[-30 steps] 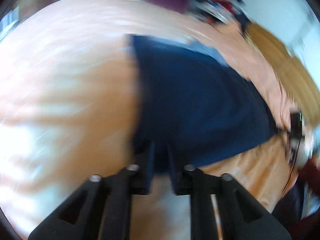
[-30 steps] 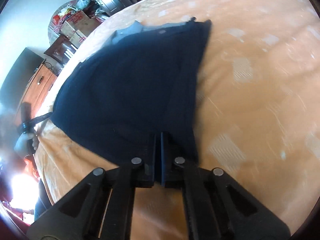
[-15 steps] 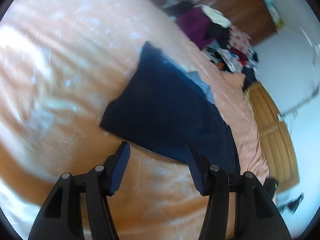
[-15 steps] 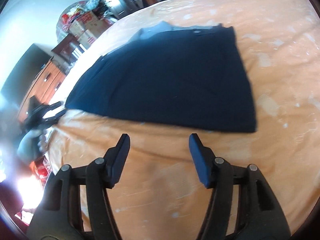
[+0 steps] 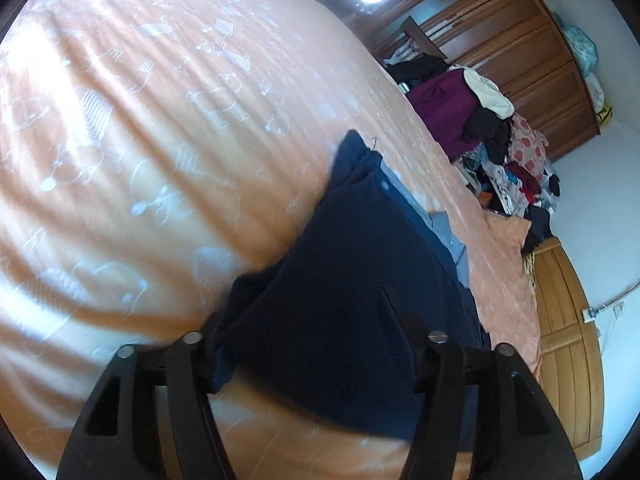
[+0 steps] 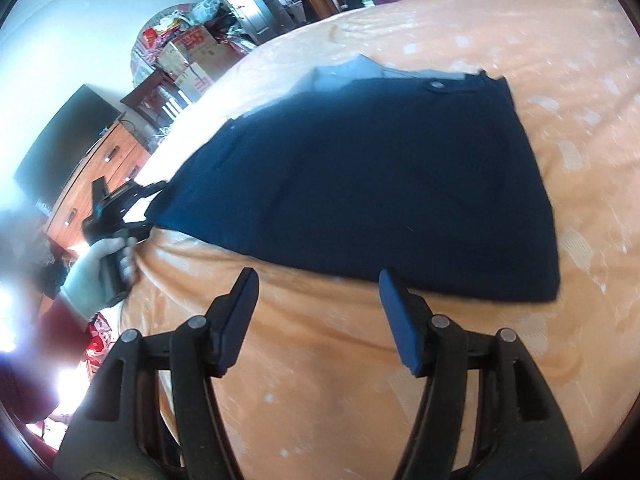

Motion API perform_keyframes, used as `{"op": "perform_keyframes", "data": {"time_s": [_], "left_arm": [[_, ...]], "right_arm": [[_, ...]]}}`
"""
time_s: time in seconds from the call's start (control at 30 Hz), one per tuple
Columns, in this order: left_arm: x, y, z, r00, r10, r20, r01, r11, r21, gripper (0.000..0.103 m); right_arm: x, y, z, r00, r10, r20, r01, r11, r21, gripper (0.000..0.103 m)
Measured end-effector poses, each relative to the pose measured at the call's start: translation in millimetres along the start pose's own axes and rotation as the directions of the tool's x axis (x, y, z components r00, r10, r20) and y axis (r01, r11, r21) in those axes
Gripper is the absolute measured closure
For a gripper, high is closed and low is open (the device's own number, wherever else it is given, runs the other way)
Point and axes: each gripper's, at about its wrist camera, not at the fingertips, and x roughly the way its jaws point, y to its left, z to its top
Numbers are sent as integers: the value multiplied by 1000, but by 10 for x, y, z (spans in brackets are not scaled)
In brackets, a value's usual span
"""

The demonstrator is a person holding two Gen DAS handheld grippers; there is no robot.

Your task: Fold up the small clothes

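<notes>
1. The navy garment [image 6: 360,184] lies folded flat on the orange bedspread [image 6: 560,60], filling the middle of the right wrist view; a light blue-grey lining and a button show at its upper edge.
2. The right hand-held gripper [image 6: 318,308] is released, its jaws spread wide over bare bedspread in the lower centre, just short of the garment's near edge.
3. In the left wrist view the navy garment [image 5: 348,300] runs from the centre to the bottom of the frame. The left hand-held gripper [image 5: 316,356] is spread wide, released, its fingers at either side of the garment's near end.
4. At the left of the right wrist view, a gloved hand [image 6: 96,276] holds the left hand-held gripper [image 6: 156,208] at the garment's corner.
5. A heap of clothes [image 5: 504,160] sits at the upper right of the left wrist view, before a wooden wardrobe [image 5: 520,40].
</notes>
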Motion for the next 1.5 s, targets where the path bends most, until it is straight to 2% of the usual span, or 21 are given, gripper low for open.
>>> {"op": "perform_keyframes", "data": {"time_s": [0.03,0.17,0.3,0.33,0.37,0.4,0.5,0.63,0.67,0.73,0.8,0.97,1.03,1.07,1.1,1.13,1.17,1.2,1.33,1.4,1.5], "left_arm": [[40,-24,11,1000,3,21,-3,1000,7,30],[105,-20,32,993,29,114,-25,999,-35,29],[178,-4,86,997,-21,69,24,999,-41,31],[191,-15,83,998,-29,61,31,999,-30,40],[210,-27,66,997,-53,54,54,998,-19,73],[230,-35,48,996,-77,43,78,997,-12,89],[115,-185,5,992,-103,76,97,993,73,91],[37,-586,-107,992,-83,99,55,965,255,91],[41,-679,-151,992,-77,101,44,954,298,91],[42,-834,-246,993,-64,103,22,928,372,91],[56,-958,-324,994,-54,97,7,903,429,91],[95,-1203,-473,995,-42,87,-11,843,538,91],[98,-1251,-513,996,-38,78,-14,820,572,91],[118,-1304,-537,996,-35,77,-17,803,596,90],[134,-1368,-575,997,-35,72,-18,779,627,90],[148,-1398,-601,997,-35,67,-17,761,649,90],[167,-1454,-634,998,-35,60,-15,739,674,90],[183,-1513,-663,998,-44,47,-1,721,693,90],[191,-1842,-786,993,-111,-38,102,666,739,90],[115,-2137,-959,982,-167,-92,176,609,773,89],[152,-2596,-1286,943,-241,-230,327,533,781,88]], "right_arm": [[8,40,32,1000,4,4,-4,1000,-6,41],[19,311,279,999,24,37,-22,998,-53,40],[104,624,592,996,62,66,-55,993,-103,34],[140,700,661,995,75,69,-67,991,-114,34],[199,806,752,993,91,70,-81,988,-131,34],[242,865,803,993,99,68,-89,986,-142,34],[498,1205,1076,991,129,43,-116,969,-218,34],[969,1585,1494,986,163,-21,-162,943,-291,34],[1094,1658,1586,985,169,-37,-172,939,-298,34],[1473,1784,1834,974,201,-104,-223,935,-275,25],[1856,1887,1998,964,208,-167,-244,942,-231,23],[2585,2003,2038,934,180,-310,-245,952,-184,23],[2751,1995,2005,933,146,-328,-215,959,-184,23],[2782,1977,2004,934,145,-326,-212,960,-181,25],[2782,1918,2009,944,134,-303,-195,964,-181,35],[2766,1861,2027,949,129,-289,-186,966,-181,47],[2748,1762,2039,950,138,-281,-189,969,-161,78],[2683,1597,2047,944,191,-267,-224,970,-97,92],[1956,1150,1975,971,210,-110,-218,974,-62,95],[1412,809,1925,979,203,-26,-204,978,-44,95],[884,237,1802,987,156,27,-157,988,13,95]]}}
